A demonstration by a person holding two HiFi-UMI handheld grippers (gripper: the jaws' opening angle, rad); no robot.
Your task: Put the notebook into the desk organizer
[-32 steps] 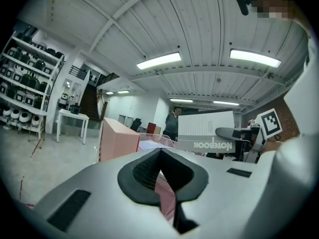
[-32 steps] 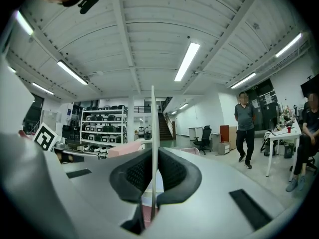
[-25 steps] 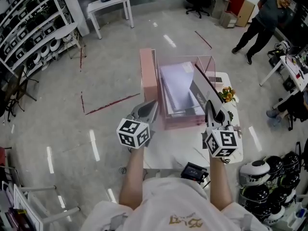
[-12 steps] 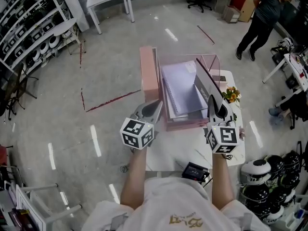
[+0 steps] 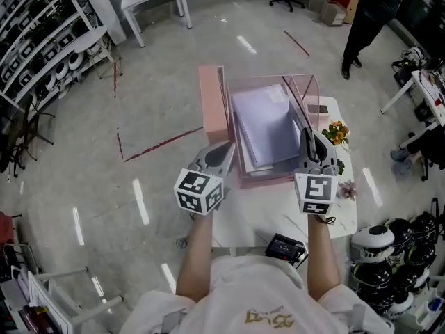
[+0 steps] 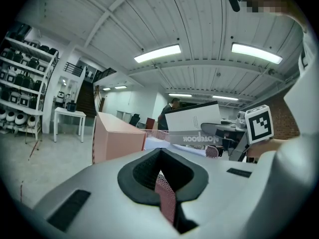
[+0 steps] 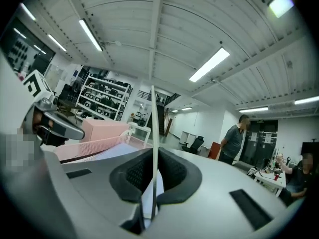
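**A:** Where is the notebook (image 5: pixel 297 113)?

**B:** It stands on edge over the right side of the organizer (image 5: pixel 264 181), so from the head view it shows as little more than a thin line. The right gripper (image 5: pixel 309 145) has its jaws pressed together on the near edge. In that gripper's own view only a pale sliver rises out of the jaws.

**A:** And the left gripper (image 5: pixel 225 149)?

**B:** It is at the organizer's near left wall, jaws closed on what looks like a strip of the pink mesh (steadying it, I'd guess).

**A:** How will the notebook handle?

**B:** Light and thin, I judge, with a smooth cover, so it can slip or flop sideways when pinched by one edge. It looks stiff enough to stand but will likely bow if pushed. A hold midway along the near edge, as here, should balance it.

**A:** Anything in the way?

**B:** A lavender pad (image 5: pixel 264 124) lies flat in the organizer, just left of the notebook. The notebook must go down between it and the right wall, or lie on top. The organizer sits on a white surface (image 5: pixel 278 214) and may slide.
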